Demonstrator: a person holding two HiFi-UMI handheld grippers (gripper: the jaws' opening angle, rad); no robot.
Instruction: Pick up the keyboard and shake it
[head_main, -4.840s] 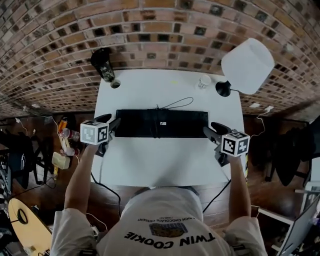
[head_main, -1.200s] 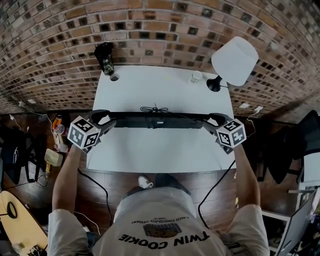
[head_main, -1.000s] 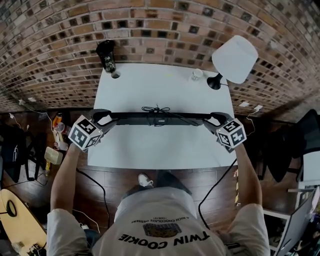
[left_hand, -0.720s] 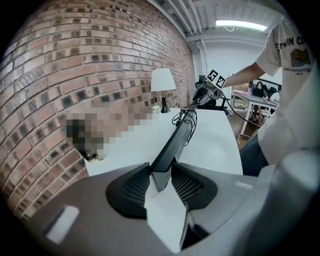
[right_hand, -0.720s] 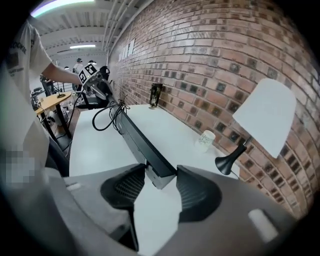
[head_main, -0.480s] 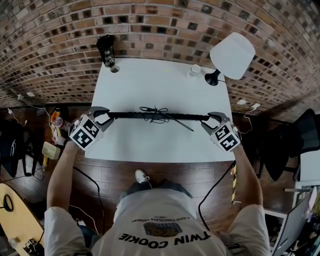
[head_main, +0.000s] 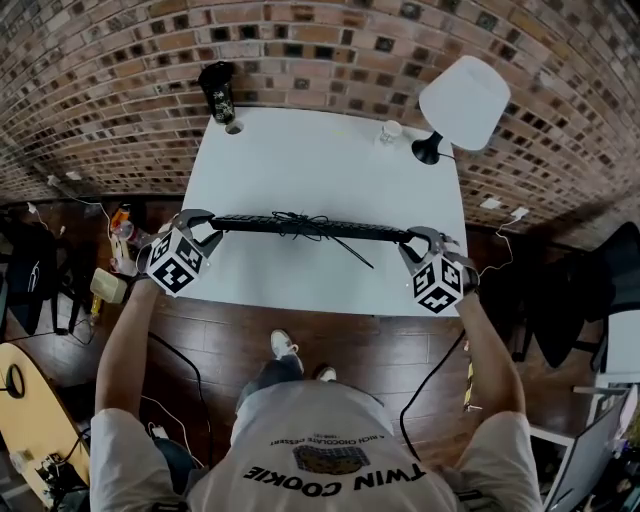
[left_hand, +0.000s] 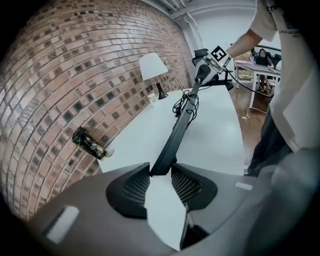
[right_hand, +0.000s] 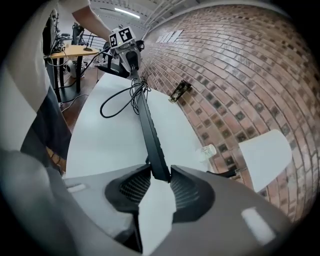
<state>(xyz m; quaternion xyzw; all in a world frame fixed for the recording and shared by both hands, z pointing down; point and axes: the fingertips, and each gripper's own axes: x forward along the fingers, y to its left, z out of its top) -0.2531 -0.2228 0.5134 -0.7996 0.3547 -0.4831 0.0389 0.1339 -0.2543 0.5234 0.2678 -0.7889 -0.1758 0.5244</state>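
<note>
A person holds a long, thin, black keyboard in the air by its two short ends, one gripper on each. The left gripper is clamped on the keyboard's left end. Its jaws have just been closing, with that end between them. The right gripper is clamped on the right end, and its jaws have also just been closing on the keyboard.

The keyboard is turned on its edge, so from above it looks like a narrow dark bar running straight from one gripper to the other. From each gripper it stretches away from the jaws towards the other gripper. A black cable is bunched in a knot about halfway between the grippers, and one loose strand hangs from it towards the person.

Under the grippers and the keyboard is a plain white table, pushed against a curved-looking brick wall. A lamp with a white shade and black base stands beyond the right gripper, near the wall. A small pale cup sits just beside the lamp. A dark can stands beyond the left gripper at the table's far corner. Behind both grippers, towards the person, is a dark wooden floor.
</note>
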